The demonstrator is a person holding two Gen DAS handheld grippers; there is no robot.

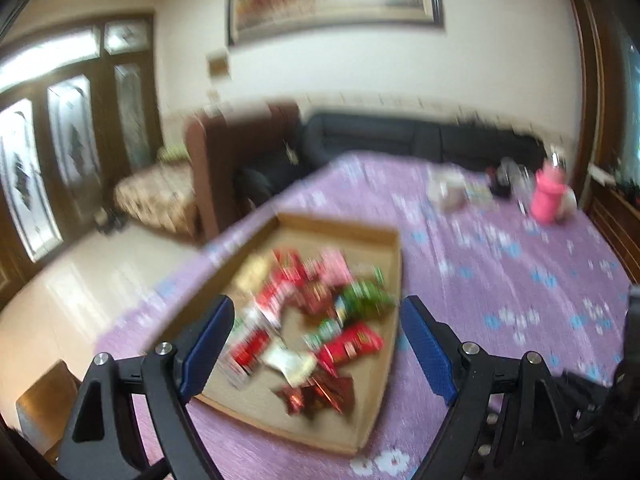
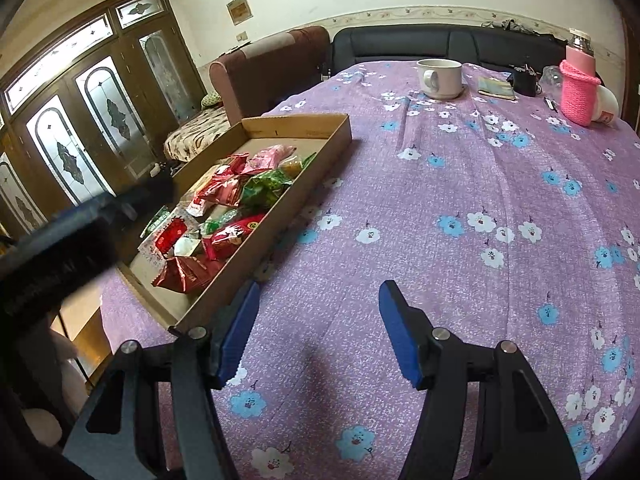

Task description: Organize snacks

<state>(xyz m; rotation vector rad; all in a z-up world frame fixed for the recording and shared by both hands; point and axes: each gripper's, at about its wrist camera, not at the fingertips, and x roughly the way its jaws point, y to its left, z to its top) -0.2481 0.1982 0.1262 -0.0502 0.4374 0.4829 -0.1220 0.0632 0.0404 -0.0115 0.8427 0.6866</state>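
Now, left hand-held gripper (image 1: 316, 344): jaws spread wide with nothing between the blue pads; it hovers over the near end of the cardboard tray, aimed at the pile inside. The left wrist view is smeared by blur.
Right hand-held gripper (image 2: 318, 330): jaws apart and empty, held above bare tablecloth just beside the tray's near corner, touching nothing.
Snack packets (image 2: 224, 216): a loose heap of red, green, pink and white wrappers, all lying inside the tray, overlapping and pointing every way; individual brands are too small to read.
Cardboard tray (image 2: 332, 148): shallow, open-topped, sitting on the left part of the worktop near its edge; its far end is bare.
Worktop (image 2: 460, 208): covered by a purple flowered cloth; no packets lie on the cloth in either view.
Far end of worktop: a white mug (image 2: 439, 78), a pink knitted bottle sleeve (image 2: 578, 92) and small dark items, well apart from the tray.
Progress: gathering looks done, as every visible packet is already in the tray.
What is left: probably sorting or straightening the jumbled heap, since nothing is lined up or grouped by colour.
Step in hand: likely the left side reaching for a packet.
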